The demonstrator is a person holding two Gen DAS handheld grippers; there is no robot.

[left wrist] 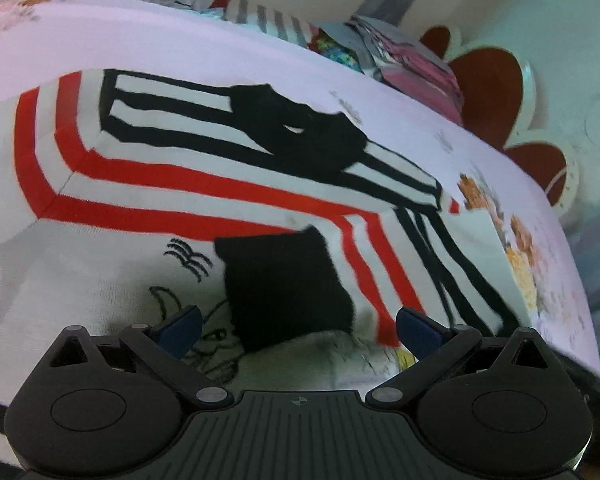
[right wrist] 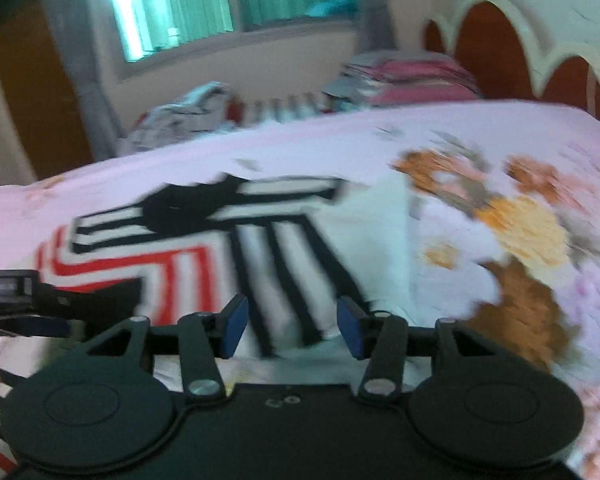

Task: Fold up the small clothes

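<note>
right claw (right wrist: 292, 326) open over striped shirt (right wrist: 204, 240), floral bedsheet (right wrist: 500, 220)

Floral bedsheet (right wrist: 500, 152), scalloped headboard (right wrist: 520, 40), window (right wrist: 228, 0)

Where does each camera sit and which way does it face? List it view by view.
Left wrist: on the left gripper, low over the striped shirt, facing the headboard; open fingers show.
Right wrist: on the right gripper, facing the window; open fingers and the left gripper show.
Shared: shirt, pink bedsheet, clothes pile.

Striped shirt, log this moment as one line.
striped shirt: flat on bed | left gripper: open above it | right gripper: open over sleeve
</note>
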